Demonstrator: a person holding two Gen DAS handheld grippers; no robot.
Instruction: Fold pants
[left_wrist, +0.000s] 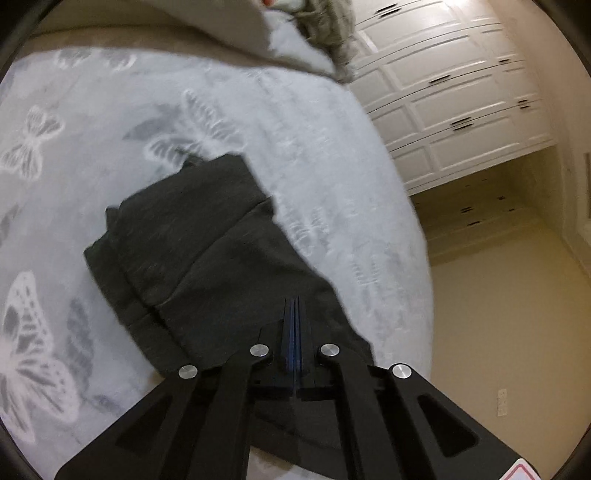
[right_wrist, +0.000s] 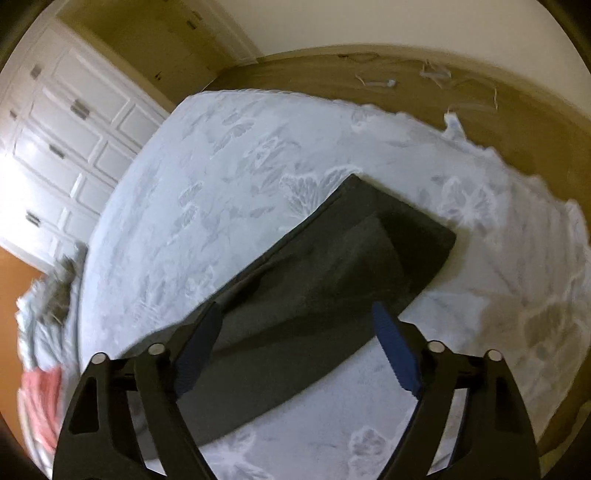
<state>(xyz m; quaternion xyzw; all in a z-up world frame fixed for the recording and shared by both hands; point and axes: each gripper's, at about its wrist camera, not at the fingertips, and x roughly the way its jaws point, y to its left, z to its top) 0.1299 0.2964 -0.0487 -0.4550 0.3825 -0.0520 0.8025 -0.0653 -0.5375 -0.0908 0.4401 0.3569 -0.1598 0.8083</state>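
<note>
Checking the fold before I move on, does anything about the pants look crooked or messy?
Yes. In the left view the pants have uneven, stepped layers at the far end, edges not lined up. Blanket beneath looks flat.

The pants (left_wrist: 207, 251) lie on the bedspread (left_wrist: 110, 110), near its edge. In the left wrist view, beyond the pants at the far end of the bedspread lies a heap of cloth (left_wrist: 328, 33). To the right of the pants, past the bedspread's edge, is the floor (left_wrist: 498, 314), and behind it stand the cupboards (left_wrist: 454, 96).
</note>
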